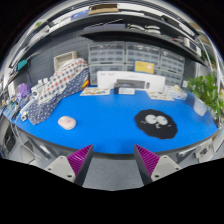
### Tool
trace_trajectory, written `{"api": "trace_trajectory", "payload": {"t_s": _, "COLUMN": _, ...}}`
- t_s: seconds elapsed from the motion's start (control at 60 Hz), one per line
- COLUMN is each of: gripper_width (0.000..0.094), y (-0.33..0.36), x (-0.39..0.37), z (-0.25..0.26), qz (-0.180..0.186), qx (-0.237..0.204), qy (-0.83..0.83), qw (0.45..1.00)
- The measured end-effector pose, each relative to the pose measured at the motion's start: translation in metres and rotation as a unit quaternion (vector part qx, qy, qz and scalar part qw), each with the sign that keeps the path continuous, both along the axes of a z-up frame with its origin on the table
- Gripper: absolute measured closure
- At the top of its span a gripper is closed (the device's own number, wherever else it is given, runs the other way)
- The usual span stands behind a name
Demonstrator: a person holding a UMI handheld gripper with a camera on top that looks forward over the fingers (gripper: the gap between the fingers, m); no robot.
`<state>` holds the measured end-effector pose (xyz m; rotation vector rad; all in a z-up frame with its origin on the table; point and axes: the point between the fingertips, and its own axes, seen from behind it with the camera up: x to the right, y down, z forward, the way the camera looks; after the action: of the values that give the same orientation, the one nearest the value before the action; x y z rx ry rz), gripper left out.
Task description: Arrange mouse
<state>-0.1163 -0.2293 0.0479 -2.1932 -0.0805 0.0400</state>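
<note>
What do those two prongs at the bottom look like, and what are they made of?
They belong to the hand-held gripper. Its two fingers look grey and metallic, angular in shape, and each carries a magenta pad with fine ridges on its inner face. The fingers stand open with nothing between them. No cables, markings or sleeve show here.

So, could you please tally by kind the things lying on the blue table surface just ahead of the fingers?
Mouse, white, lying apart from the pad: 1
Round black mouse pad bearing a pale pattern: 1
Total: 2
Both lie on the blue table, beyond the open fingers of the gripper, which hold nothing.
</note>
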Motion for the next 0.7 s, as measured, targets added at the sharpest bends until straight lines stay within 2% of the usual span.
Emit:
{"api": "trace_trajectory", "payload": {"t_s": 0.2, "gripper_width": 0.01, "y": 0.016, "x": -0.104, "z": -0.034, "qz": 0.063, "qx": -0.028, "qy": 0.012, "qw": 0.998}}
{"api": "trace_trajectory", "payload": {"t_s": 0.333, "gripper_width": 0.0101, "y": 0.044, "x": -0.148, "z": -0.052, "qz": 0.078, "qx": -0.047, "qy": 0.003, "qw": 0.996}}
{"api": "trace_trajectory", "payload": {"t_s": 0.483, "gripper_width": 0.0104, "y": 0.086, "x": -0.178, "z": -0.059, "qz": 0.075, "qx": -0.052, "qy": 0.0, "qw": 0.996}}
{"api": "trace_trajectory", "payload": {"t_s": 0.7, "gripper_width": 0.0115, "y": 0.139, "x": -0.193, "z": -0.063, "qz": 0.041, "qx": -0.063, "qy": 0.0, "qw": 0.997}}
